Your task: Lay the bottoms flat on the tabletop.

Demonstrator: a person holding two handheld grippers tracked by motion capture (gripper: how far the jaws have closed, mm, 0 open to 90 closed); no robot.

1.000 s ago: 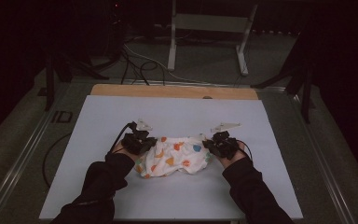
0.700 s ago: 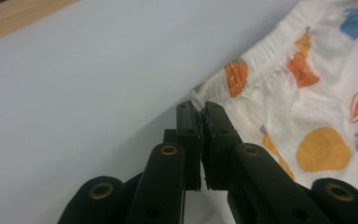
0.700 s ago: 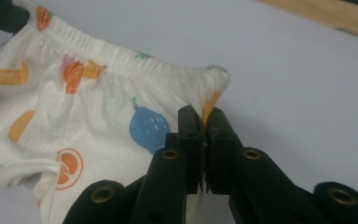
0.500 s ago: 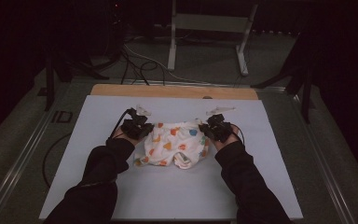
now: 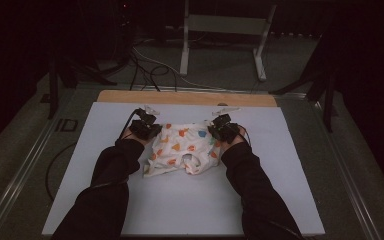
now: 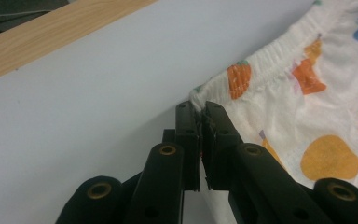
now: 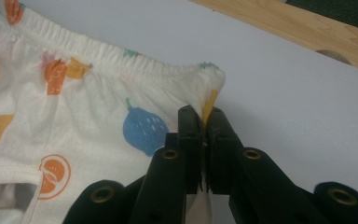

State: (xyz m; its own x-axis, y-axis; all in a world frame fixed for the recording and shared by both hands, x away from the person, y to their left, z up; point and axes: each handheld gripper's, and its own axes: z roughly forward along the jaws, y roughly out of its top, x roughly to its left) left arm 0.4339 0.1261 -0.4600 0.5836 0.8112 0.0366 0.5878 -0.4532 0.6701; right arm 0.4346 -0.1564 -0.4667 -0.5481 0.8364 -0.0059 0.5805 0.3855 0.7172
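A small white garment [image 5: 182, 150] printed with orange, blue and yellow fruit lies on the white table sheet [image 5: 180, 200]. Its elastic waistband [image 7: 116, 58] runs along the far side, stretched between both hands. My left gripper [image 5: 150, 131] is shut on the waistband's left corner [image 6: 200, 100]; cloth shows pinched between the black jaws [image 6: 199, 114]. At the garment's other end my right gripper [image 5: 219, 129] is shut on the right corner [image 7: 212, 86], with an orange tag caught between its jaws [image 7: 204, 119]. The lower part of the garment is rumpled near the person's sleeves.
A wooden strip [image 5: 185, 98] borders the sheet's far edge. Beyond it stand a metal frame [image 5: 225, 30] and loose cables [image 5: 145, 65] on the dark floor. A metal rail [image 5: 25, 165] runs along the table's left side. Bare sheet lies all around the garment.
Both grippers have moved away from the person toward the wooden strip, dragging the garment with them. The waistband now lies spread flatter between them.
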